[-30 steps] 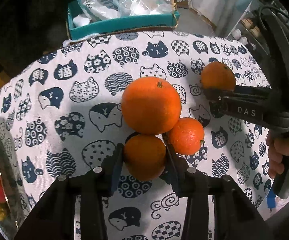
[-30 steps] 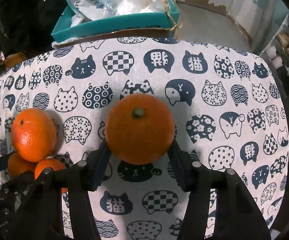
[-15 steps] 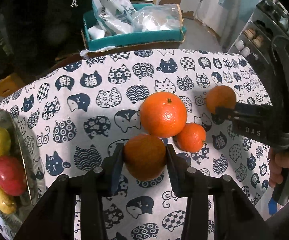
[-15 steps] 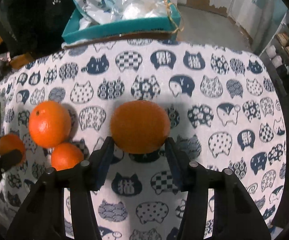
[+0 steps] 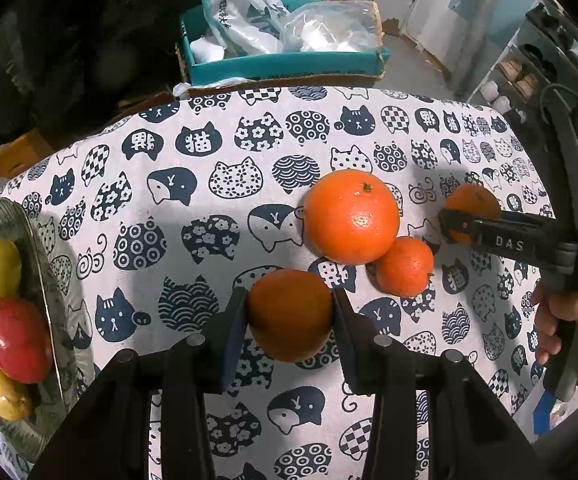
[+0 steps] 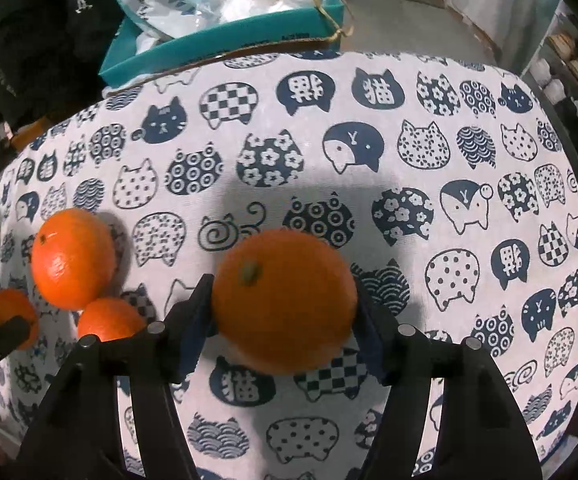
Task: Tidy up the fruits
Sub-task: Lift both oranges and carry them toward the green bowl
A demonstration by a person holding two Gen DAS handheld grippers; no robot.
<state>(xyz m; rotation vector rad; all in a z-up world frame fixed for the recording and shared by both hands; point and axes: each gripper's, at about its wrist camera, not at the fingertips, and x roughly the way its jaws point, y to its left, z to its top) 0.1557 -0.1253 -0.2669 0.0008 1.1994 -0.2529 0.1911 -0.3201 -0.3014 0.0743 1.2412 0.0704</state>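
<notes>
L gripper (image 5: 289, 316) was clamped tight on a small orange (image 5: 289, 314), held above the cloth (image 5: 217, 200). R gripper (image 6: 283, 312): jaws were opening, a bigger orange (image 6: 285, 300) was seen btwn the pads, which appeared still to touch its sides. Two more oranges, big (image 5: 351, 216) and small (image 5: 405, 266), lay touching on the cloth btwn the grippers. Plate (image 5: 49, 280) w/ red and yellow fruit was noted at far left edge. Teal box (image 5: 289, 66) w/ bags was seen beyond the table.
</notes>
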